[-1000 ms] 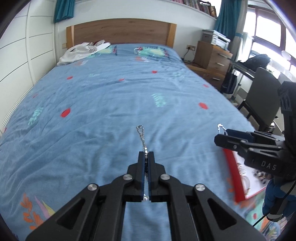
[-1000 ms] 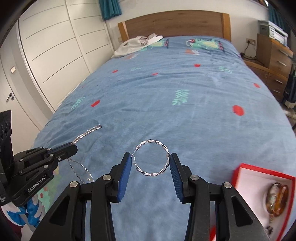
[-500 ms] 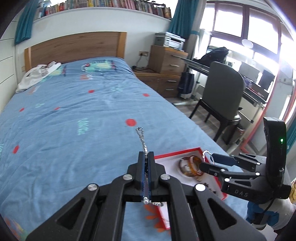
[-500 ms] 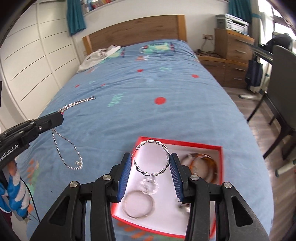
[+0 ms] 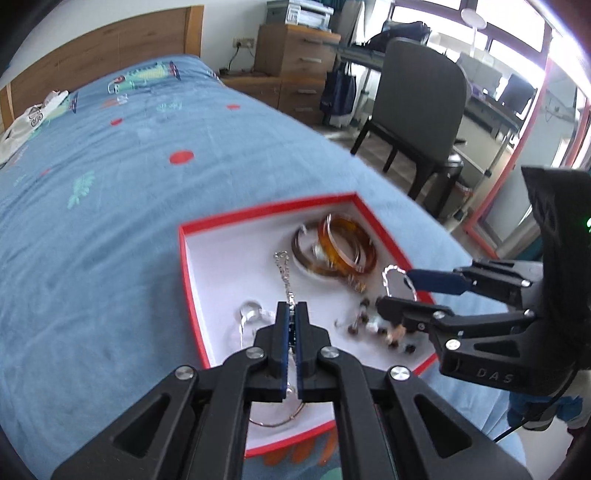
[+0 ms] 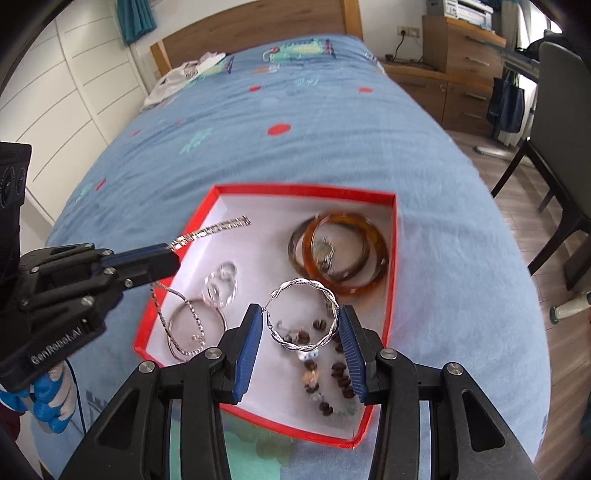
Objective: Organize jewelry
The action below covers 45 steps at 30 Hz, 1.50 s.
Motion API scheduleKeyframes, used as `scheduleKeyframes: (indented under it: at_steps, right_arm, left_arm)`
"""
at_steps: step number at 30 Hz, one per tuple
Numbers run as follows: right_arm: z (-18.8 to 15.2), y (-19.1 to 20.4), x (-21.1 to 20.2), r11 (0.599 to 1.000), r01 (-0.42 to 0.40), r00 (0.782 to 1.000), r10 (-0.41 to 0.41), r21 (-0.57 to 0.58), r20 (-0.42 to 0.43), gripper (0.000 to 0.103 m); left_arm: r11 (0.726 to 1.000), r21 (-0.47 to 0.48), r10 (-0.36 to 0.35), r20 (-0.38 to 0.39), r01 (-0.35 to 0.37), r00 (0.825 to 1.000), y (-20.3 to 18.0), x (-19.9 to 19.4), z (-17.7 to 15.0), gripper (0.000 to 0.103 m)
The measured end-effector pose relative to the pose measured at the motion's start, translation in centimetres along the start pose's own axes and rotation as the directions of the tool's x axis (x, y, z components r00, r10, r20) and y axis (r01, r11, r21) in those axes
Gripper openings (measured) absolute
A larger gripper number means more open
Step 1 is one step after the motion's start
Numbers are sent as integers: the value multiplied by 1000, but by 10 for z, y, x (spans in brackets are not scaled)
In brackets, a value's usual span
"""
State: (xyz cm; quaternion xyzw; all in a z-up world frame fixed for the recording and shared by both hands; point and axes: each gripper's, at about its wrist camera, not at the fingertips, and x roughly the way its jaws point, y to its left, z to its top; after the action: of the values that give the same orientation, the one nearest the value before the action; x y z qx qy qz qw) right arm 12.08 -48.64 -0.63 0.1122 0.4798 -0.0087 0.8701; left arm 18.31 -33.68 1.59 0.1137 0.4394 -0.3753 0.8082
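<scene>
A red box [image 5: 183, 254] [image 6: 392, 266] with a white inside lies on the blue bed. It holds amber bangles [image 5: 347, 245] [image 6: 345, 253], silver rings [image 6: 221, 282] and dark beads [image 6: 338, 373]. My left gripper [image 5: 291, 314] [image 6: 173, 254] is shut on a silver chain [image 5: 284, 273] [image 6: 210, 232] and holds it above the box's left part; the chain's loop hangs into the box. My right gripper [image 6: 301, 328] [image 5: 397, 286] is shut on a twisted silver hoop [image 6: 306, 314] [image 5: 397, 280] above the box's near right part.
The blue bedspread [image 6: 295, 110] stretches to a wooden headboard [image 6: 258, 29]. White clothing [image 6: 184, 74] lies near the pillows. A grey chair [image 5: 421, 103] and wooden drawers [image 5: 295, 55] stand right of the bed.
Both grippers have moved right and down over the red box, each still holding its piece. The box now fills the middle of both views.
</scene>
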Motion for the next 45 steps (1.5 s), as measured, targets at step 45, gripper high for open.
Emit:
scheduleKeyframes:
  at_steps: [45]
  right_arm:
    - [-35,14,-3,997,37,993,-45,-70,-108,49]
  left_arm:
    - [993,-48,108,-9,-108,994,11,-33,-51,27]
